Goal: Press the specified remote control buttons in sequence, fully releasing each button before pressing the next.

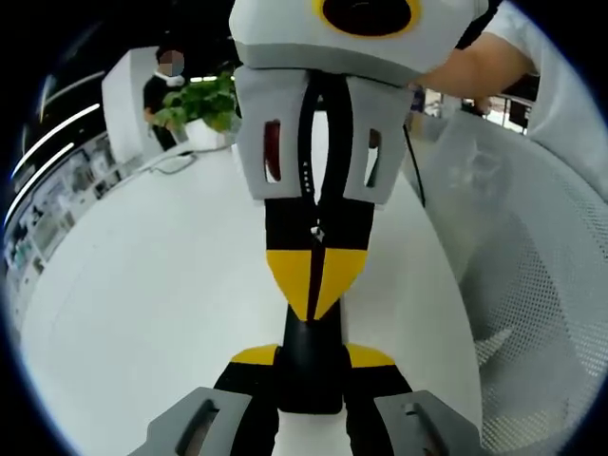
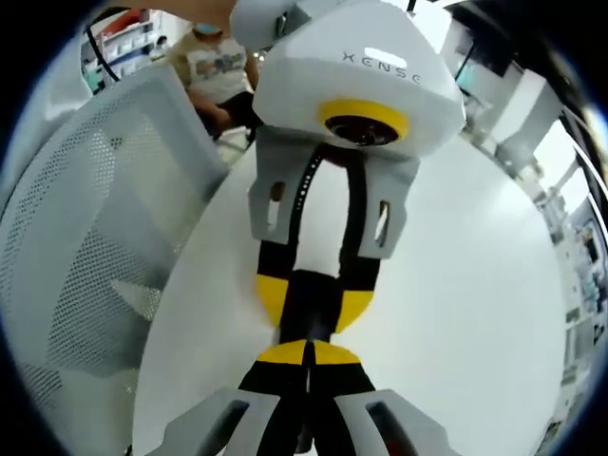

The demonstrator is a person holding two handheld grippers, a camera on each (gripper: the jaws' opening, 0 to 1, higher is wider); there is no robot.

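Black slab remote [image 1: 309,366] clamped by left claw [image 1: 312,353].

Bright open-plan office or showroom. White round table [image 1: 142,285], mesh-backed chair [image 2: 85,247], potted plant [image 1: 204,104], display shelves [image 1: 57,190] along the wall, a seated person [image 2: 214,71] behind.

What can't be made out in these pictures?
- Buttons on the remote, left gripper view: covered by the shut right gripper and the jaws of the left gripper.
- Which button is touched, right gripper view: the right gripper's own tips cover the contact.
- Goods on the shelves, left gripper view: small, blurred.
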